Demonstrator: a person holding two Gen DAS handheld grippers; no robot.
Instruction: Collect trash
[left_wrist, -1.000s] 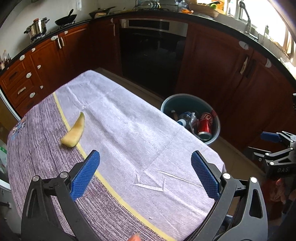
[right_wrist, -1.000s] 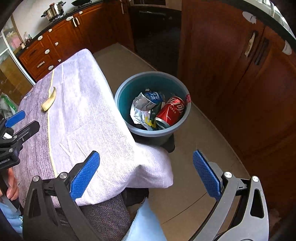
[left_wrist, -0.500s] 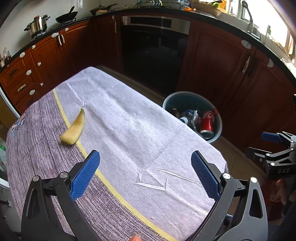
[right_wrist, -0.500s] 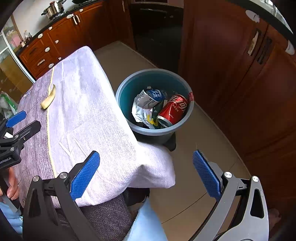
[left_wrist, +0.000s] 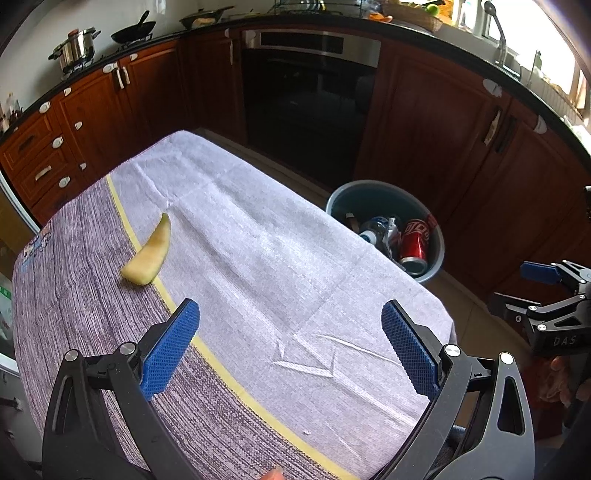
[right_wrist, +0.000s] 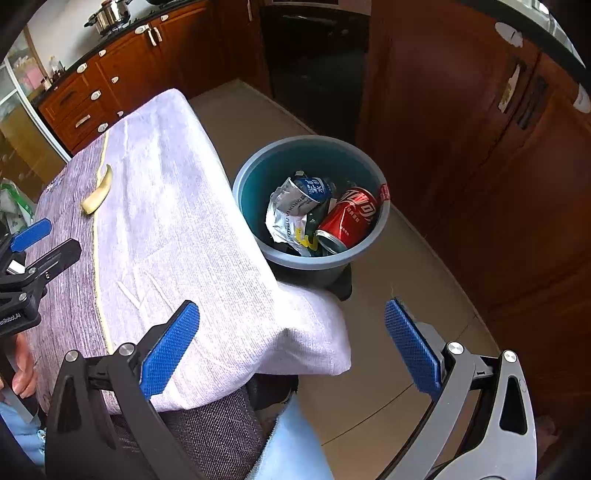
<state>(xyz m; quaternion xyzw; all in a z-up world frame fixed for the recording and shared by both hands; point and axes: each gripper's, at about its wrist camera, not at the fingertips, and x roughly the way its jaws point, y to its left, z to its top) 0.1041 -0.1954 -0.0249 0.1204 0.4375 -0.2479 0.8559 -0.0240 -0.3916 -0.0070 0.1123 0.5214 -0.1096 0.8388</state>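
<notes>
Left gripper and right gripper (both empty), jaws spread wide.

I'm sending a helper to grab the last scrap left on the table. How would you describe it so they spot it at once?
Find the table with the grey and lilac woven cloth beside the round blue plastic bin. Near the cloth's yellow stripe lies a pale yellow, curved banana peel strip. It is the only loose item on the cloth; the other trash is in the bin.

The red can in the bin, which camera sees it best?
The right wrist view: it looks down into the bin, so the whole red can and its lettering show. The left wrist view shows the can smaller and farther off, against the bin's far wall.
</notes>
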